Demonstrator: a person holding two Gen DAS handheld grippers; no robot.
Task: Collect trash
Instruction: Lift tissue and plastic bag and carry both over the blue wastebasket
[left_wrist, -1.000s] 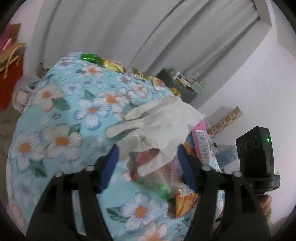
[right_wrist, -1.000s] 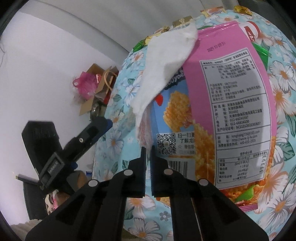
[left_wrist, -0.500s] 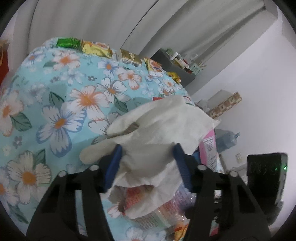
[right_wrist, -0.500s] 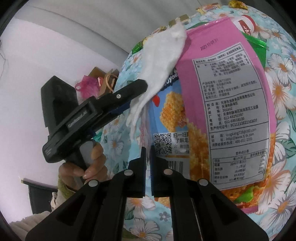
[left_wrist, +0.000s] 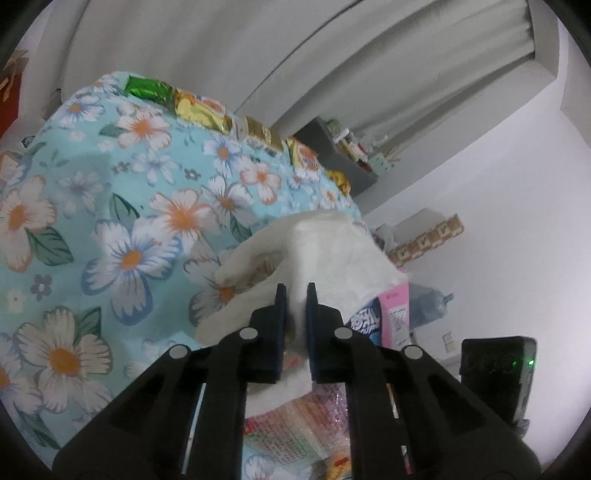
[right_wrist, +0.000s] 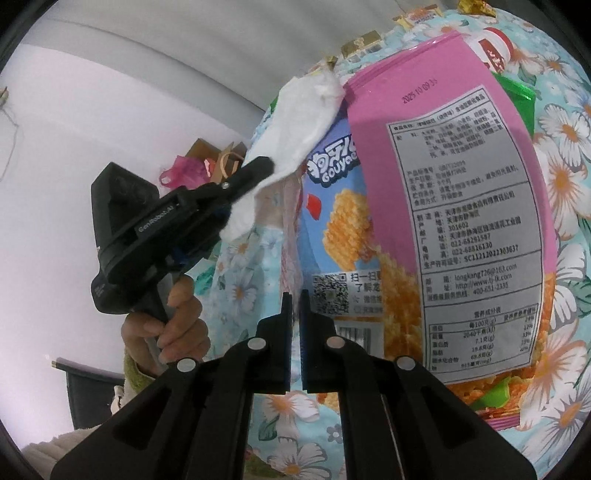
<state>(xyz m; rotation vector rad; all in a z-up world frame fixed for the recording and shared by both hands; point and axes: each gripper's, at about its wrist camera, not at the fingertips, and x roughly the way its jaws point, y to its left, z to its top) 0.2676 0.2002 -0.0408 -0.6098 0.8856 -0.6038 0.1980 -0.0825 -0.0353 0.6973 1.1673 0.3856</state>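
A crumpled white tissue (left_wrist: 325, 251) lies on top of snack bags on the floral tablecloth (left_wrist: 110, 221). My left gripper (left_wrist: 294, 295) is shut on the tissue; it also shows in the right wrist view (right_wrist: 255, 173), pinching the tissue (right_wrist: 295, 125). My right gripper (right_wrist: 294, 299) is shut on the lower edge of the blue and pink snack bag (right_wrist: 443, 221), close to its QR code. The same bag's corner (left_wrist: 391, 310) shows under the tissue in the left wrist view.
Several foil snack packets (left_wrist: 199, 107) line the table's far edge. A green wrapper (right_wrist: 517, 99) lies beside the pink bag. A grey shelf (left_wrist: 343, 162) stands against the curtain. Paper and pink bags (right_wrist: 207, 162) sit on the floor.
My left gripper moved onto the tissue and closed from wide open to shut on it. My right gripper stayed shut on the snack bag.
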